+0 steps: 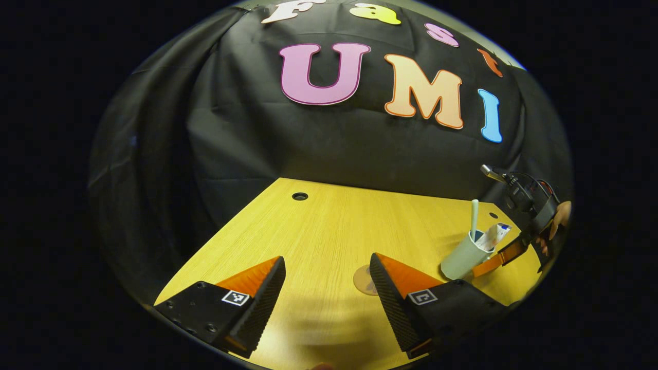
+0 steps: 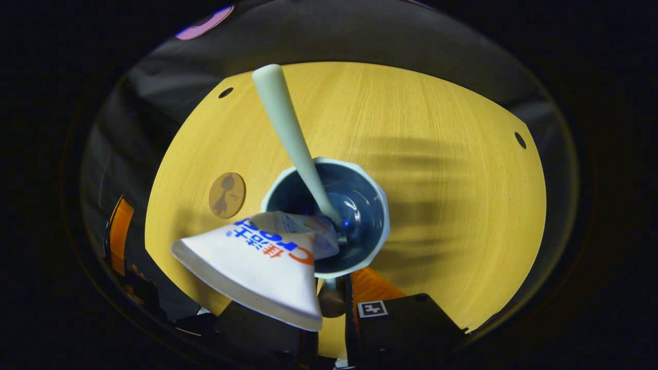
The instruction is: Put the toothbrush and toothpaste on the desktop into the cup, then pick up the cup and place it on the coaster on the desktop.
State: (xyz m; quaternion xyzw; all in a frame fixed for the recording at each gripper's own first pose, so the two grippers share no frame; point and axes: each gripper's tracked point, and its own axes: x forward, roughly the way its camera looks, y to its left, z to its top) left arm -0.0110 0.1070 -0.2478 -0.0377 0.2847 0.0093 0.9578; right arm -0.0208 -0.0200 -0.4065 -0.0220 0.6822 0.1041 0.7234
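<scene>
The cup (image 2: 329,216) stands on the surface (image 2: 437,180) with both items already in it: the brush (image 2: 290,133) leans out over the rim, its handle pointing up and away, and the paste (image 2: 257,262) sits with its flat crimped end sticking out toward the right camera. So the loading step looks finished, and the cup's move to the coaster (image 2: 226,195) is the step in hand.

In the right gripper view the right tongs (image 2: 331,300) reach toward the cup's near wall, one finger (image 2: 372,290) showing just below the rim; the other is hidden behind the paste, so it cannot be told whether they grip the cup or stand open. In the left gripper view the cup (image 1: 465,254) tilts a little, the right tongs (image 1: 496,259) meeting its side from the far right, a hand (image 1: 558,218) behind them.

The coaster lies flat on the surface, near the cup but apart from it. The left tongs (image 1: 326,288) hang open over bare surface, holding nothing, with the coaster (image 1: 365,280) peeking out beside one finger.

The next move likely calls for a firm hold on the cup's wall, a level lift so that the paste — top-heavy and leaning — doesn't tip out, then a short carry to centre the cup on the coaster.
</scene>
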